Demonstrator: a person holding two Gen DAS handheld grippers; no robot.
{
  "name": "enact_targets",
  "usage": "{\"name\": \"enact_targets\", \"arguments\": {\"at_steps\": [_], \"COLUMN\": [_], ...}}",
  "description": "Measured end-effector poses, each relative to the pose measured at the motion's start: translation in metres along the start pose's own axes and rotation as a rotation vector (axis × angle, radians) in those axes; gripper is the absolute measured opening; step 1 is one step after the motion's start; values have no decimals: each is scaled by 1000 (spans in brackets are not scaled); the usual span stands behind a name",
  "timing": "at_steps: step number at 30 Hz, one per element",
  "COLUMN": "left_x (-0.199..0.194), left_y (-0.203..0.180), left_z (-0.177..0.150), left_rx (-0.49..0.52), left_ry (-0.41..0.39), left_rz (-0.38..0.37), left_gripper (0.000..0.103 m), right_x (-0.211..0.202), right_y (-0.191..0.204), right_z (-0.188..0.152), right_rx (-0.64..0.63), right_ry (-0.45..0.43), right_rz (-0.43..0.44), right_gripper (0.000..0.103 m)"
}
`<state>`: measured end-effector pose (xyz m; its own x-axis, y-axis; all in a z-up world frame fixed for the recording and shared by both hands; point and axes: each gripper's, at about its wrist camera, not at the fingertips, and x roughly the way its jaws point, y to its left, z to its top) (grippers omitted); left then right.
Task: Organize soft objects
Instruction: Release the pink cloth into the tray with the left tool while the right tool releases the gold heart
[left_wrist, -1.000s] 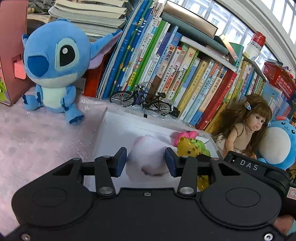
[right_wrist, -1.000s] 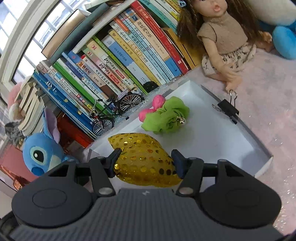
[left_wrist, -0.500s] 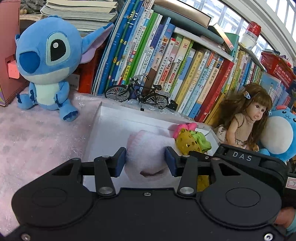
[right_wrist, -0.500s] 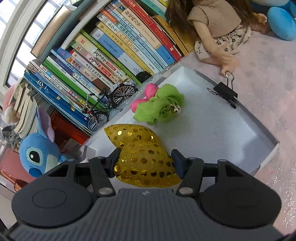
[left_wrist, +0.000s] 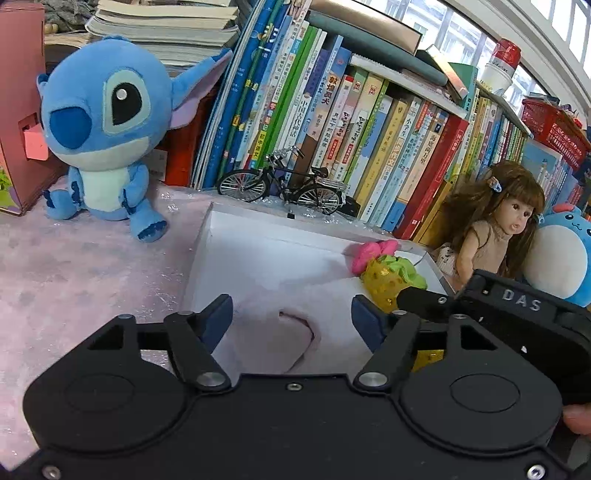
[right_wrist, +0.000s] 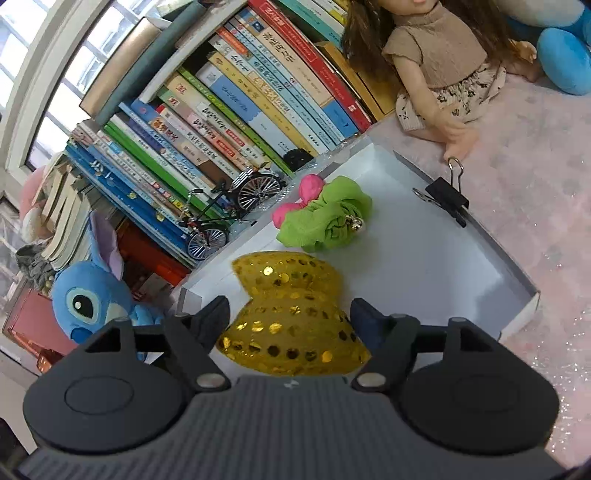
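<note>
Now the left gripper (left_wrist: 291, 314) stands spread wide, its jaws clear of the pale pink pouch (left_wrist: 295, 332) lying in the white tray (left_wrist: 236, 243) near its front edge, seemingly just set down. Likewise the right gripper (right_wrist: 290, 319) gapes around the gold sequined bow (right_wrist: 291, 314), which looks puffy and glittery, resting toward the tray's left edge. Beyond, a green scrunchie (right_wrist: 325, 218) sits by the back edge.

Left wrist view low and close over the white tray (left_wrist: 207, 258), facing the far book row (left_wrist: 332, 122), right wrist view higher, tilted down over the same tray (right_wrist: 517, 273), both sharing tray, model bicycle (left_wrist: 280, 184), doll (left_wrist: 495, 229)
</note>
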<state>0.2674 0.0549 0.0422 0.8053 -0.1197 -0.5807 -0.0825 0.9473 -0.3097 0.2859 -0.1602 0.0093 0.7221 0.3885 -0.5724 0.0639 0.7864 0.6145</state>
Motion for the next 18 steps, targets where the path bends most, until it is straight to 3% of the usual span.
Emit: {"name": "enact_targets", "arguments": {"at_steps": [4, 18], "left_x": [-7, -50], "left_y": [2, -8], "left_z": [0, -20], "left_rx": [7, 118], "left_ry": [-13, -26], "left_rz": [4, -17], "left_gripper": [77, 84], "right_x": [-11, -67], "right_y": [3, -2], "right_z": [0, -13], "right_rx": [-16, -200], "right_ry": [-15, -62], "right_rz": [6, -2], "right_gripper": [90, 96]}}
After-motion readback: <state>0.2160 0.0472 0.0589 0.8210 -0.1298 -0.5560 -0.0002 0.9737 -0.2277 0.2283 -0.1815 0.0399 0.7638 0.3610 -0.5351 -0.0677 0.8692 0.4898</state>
